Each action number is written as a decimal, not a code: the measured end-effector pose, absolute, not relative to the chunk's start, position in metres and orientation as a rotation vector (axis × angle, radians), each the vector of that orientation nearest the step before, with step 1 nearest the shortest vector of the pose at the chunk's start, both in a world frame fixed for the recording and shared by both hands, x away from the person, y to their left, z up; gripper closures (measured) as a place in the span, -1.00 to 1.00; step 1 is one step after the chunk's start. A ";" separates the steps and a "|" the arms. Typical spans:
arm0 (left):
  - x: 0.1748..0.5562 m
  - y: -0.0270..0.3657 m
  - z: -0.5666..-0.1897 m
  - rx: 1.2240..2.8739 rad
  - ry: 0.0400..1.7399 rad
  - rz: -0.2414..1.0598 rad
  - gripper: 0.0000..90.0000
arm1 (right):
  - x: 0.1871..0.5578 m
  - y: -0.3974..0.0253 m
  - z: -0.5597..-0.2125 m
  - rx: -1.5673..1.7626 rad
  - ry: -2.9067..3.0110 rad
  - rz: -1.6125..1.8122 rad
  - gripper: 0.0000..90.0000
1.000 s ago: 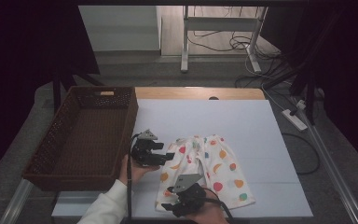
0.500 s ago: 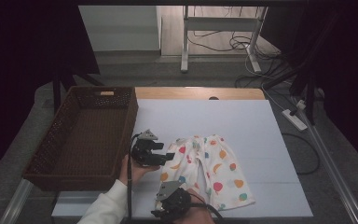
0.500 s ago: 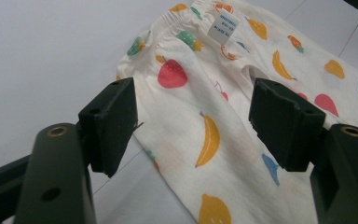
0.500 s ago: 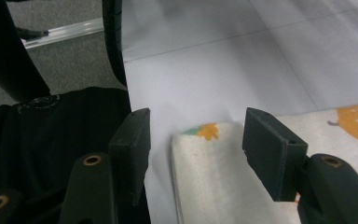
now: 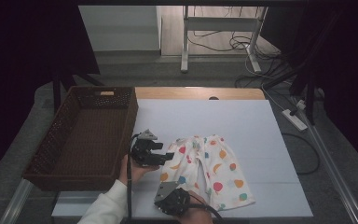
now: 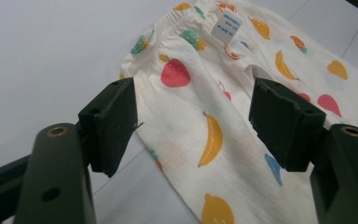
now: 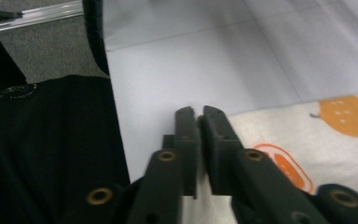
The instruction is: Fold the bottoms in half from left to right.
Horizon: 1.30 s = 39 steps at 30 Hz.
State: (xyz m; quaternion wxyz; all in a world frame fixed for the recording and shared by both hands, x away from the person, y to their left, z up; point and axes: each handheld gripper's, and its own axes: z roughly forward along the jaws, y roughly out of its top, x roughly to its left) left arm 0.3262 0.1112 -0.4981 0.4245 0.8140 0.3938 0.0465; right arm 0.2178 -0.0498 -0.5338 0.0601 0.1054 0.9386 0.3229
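**Two hand-held grippers at a pair of fruit-print shorts on a table**

A small pair of cream shorts (image 5: 205, 170) with coloured fruit shapes lay flat on the pale table (image 5: 242, 121), near its front edge and to the right of a dark woven basket (image 5: 86, 135). The left gripper (image 5: 161, 151), held in a hand with a white sleeve, sat at the waistband end of the shorts; in the left gripper view its jaws stood wide apart over the fabric (image 6: 200, 116), gripping nothing. The right gripper (image 5: 176, 201) was at the front left corner of the shorts. In the right gripper view its jaws (image 7: 199, 126) were pressed together, pinching the cloth's edge (image 7: 279, 135).
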 end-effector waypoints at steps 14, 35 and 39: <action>0.336 0.105 -0.500 2.031 1.017 0.124 -0.28 | 0.219 -0.066 -0.523 0.343 2.789 1.115 0.92; 0.377 0.083 -0.520 2.091 1.083 0.117 -0.29 | 0.221 -0.078 -0.516 0.345 2.748 1.183 0.92; 0.380 0.078 -0.520 2.104 1.075 0.108 -0.29 | 0.221 -0.079 -0.516 0.358 2.745 1.185 0.92</action>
